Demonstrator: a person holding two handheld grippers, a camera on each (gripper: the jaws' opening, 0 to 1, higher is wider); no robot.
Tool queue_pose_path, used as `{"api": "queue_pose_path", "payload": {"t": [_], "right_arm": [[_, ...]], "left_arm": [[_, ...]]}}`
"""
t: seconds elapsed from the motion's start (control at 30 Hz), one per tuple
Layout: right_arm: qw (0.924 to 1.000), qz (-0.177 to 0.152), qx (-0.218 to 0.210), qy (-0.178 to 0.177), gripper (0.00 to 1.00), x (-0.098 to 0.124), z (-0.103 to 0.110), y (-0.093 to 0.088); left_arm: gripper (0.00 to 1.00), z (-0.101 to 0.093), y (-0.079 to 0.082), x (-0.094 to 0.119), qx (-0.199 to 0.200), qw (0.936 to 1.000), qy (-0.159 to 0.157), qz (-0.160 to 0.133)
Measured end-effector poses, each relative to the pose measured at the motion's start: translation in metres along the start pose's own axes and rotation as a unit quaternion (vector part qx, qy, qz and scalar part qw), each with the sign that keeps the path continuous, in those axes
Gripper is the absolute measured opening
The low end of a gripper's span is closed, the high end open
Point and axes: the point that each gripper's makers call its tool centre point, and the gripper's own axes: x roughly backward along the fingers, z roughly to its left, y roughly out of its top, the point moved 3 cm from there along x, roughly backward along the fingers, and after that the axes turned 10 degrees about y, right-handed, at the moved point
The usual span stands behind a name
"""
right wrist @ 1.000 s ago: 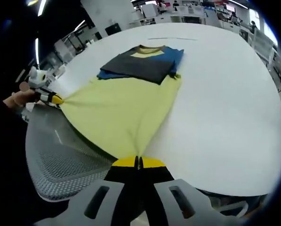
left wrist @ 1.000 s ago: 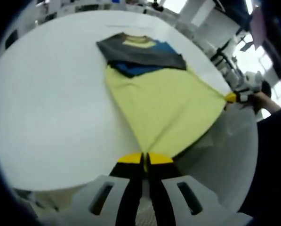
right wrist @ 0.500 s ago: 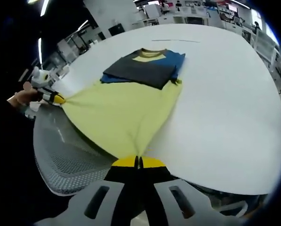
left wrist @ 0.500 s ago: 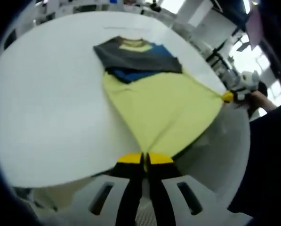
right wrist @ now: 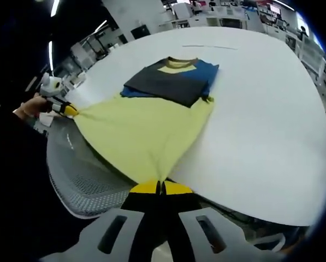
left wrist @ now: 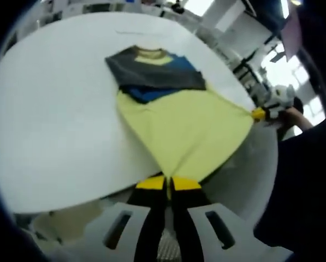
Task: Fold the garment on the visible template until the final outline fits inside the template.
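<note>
A shirt lies on the white table [left wrist: 48, 120] [right wrist: 266, 120]. Its dark grey and blue top part [left wrist: 152, 71] [right wrist: 171, 82] is folded over, with the yellow collar showing. The yellow lower part [left wrist: 184, 128] [right wrist: 143, 131] is stretched taut toward me and past the table's near edge. My left gripper [left wrist: 168, 183] [right wrist: 69, 110] is shut on one hem corner. My right gripper [right wrist: 160, 187] [left wrist: 259, 113] is shut on the other hem corner. The hem spans between them in the air.
A grey mesh chair [right wrist: 83, 183] [left wrist: 244, 164] stands below the stretched hem at the table's near edge. A faint thin line [right wrist: 209, 47] marks the table beyond the collar. A hand [right wrist: 29, 106] holds the left gripper. Office desks fill the background.
Both grippers keep their hold on the hem corners. The views have shifted a little, and more of the mesh chair shows under the hem. The folded top part stays where it was.
</note>
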Motion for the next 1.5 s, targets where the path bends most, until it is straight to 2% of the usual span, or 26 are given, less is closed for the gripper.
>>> {"api": "queue_pose_path", "payload": {"t": [0.57,1.03,1.5], "right_arm": [[0.9999,0.009,0.003,0.009,0.02,0.01,0.012,-0.003],[0.9994,0.023,0.012,0.021,0.02,0.018,0.025,-0.005],[0.9988,0.022,0.008,0.042,0.02,0.032,0.039,-0.005]], "left_arm": [[0.0,-0.016,-0.009,0.015,-0.001,0.9999,-0.013,0.007],[0.0,-0.024,-0.011,0.033,-0.023,0.9996,-0.011,0.015],[0.0,-0.032,-0.014,0.053,-0.052,0.9979,-0.023,0.031]]}}
